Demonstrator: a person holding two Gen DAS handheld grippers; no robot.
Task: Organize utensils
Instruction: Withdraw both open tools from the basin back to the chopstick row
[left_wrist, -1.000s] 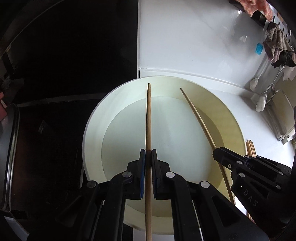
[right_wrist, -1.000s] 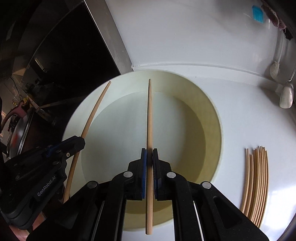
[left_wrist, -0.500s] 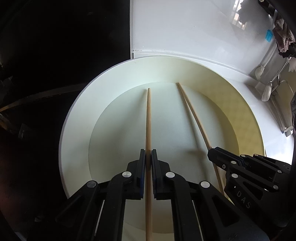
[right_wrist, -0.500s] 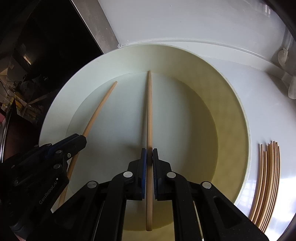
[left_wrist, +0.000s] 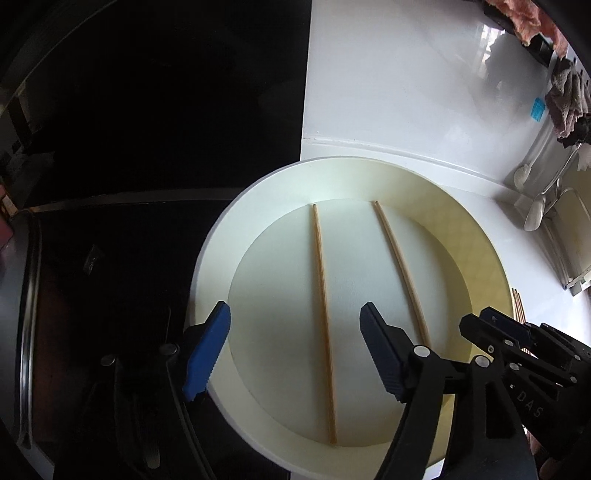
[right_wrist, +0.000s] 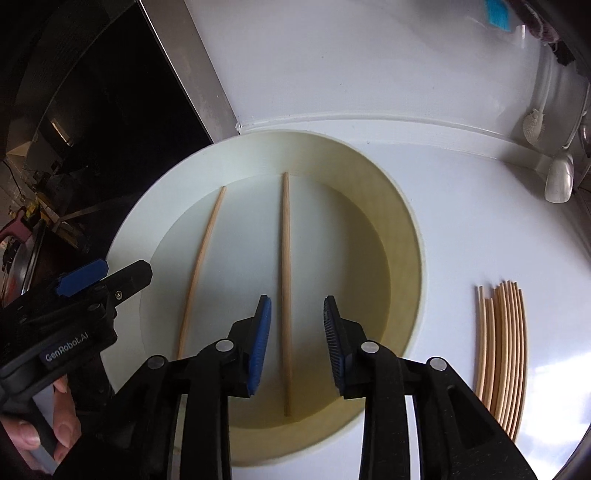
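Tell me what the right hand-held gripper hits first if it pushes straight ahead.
Probably the chopstick lying between the opening jaws of the right hand-held gripper, or the plate floor under it; depth is unclear.

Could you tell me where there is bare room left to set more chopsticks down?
Free: the round cream basin floor between its two wooden chopsticks, and the white counter between basin and chopstick bundle. Crowded: the near rim, under both tools.

You see a cream, pale-yellow basin (right_wrist: 410, 236) on a glossy white counter (right_wrist: 480, 221), two tan wooden chopsticks (right_wrist: 285, 280) inside, a matching tan bundle (right_wrist: 502, 350) alongside, and black grippers with ribbed blue pads (right_wrist: 260, 343).
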